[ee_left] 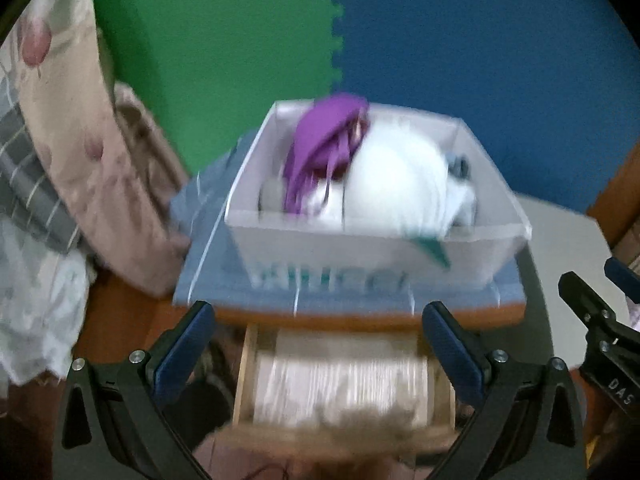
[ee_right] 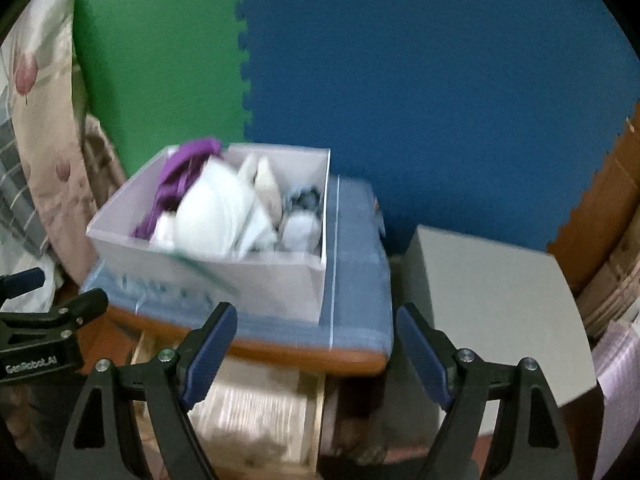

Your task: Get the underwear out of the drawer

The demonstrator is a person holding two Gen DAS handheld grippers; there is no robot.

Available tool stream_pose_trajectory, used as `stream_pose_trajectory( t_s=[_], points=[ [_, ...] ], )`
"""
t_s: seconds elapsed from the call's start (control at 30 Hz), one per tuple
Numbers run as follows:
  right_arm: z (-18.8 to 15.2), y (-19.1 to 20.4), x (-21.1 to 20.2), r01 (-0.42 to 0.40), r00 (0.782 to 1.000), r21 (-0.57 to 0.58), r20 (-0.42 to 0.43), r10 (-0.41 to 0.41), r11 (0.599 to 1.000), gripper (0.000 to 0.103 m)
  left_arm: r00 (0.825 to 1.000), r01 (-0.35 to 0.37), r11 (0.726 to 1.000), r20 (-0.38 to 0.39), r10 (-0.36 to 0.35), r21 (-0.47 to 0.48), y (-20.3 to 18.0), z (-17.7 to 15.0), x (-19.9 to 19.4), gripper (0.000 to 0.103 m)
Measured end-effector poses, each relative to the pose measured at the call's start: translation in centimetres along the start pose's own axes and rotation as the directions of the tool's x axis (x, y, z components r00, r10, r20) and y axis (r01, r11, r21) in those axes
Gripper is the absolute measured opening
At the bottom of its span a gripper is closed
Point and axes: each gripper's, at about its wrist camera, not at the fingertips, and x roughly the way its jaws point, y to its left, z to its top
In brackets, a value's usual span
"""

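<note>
Your box [ee_left: 360,248] sits on cabinet top [ee_left: 360,314], centre frame; open drawer [ee_left: 340,380] below it; bedding [ee_left: 60,160] far left.

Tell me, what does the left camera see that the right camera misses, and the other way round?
Only the left view shows the green strip hanging over the white bin's front wall clearly, and the right tongs from the side. Only the right view shows the whole grey box, the cardboard and the left tongs from the side. Both share the white bin with purple cloth, the open drawer holding pale fabric, and the green and blue wall mats.
</note>
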Motion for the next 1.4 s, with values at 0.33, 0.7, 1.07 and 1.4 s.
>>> stream_pose_trajectory(
  t_s=[0.33, 0.7, 1.07, 1.4],
  points=[
    [-6.1, 0.0, -5.6, -0.008, 1.0, -0.027, -0.018, 0.007, 1.0, 0.084, 0.998, 0.034, 0.999, -0.053, -0.032, 0.038, -1.0, -7.0, -4.2, 0.103],
    [-3.7, -2.2, -10.2, 0.026, 0.995, 0.012, 0.093, -0.027, 1.0, 0.084, 0.993, 0.113, 0.993, 0.028, -0.114, 0.038, -2.8, -4.8, -9.6, 0.103],
    [-3.6, -4.2, -11.4, 0.022, 0.993, 0.061, 0.116, -0.029, 0.998, 0.084, 0.997, 0.069, 0.995, 0.041, -0.072, 0.07, -3.8, -5.3, -10.4, 0.103],
    [-3.9, -3.9, -11.2, 0.023, 0.993, 0.064, 0.115, -0.03, 0.998, 0.084, 0.995, 0.085, 0.994, 0.042, -0.088, 0.072, -4.1, -5.4, -10.4, 0.103]
  ],
)
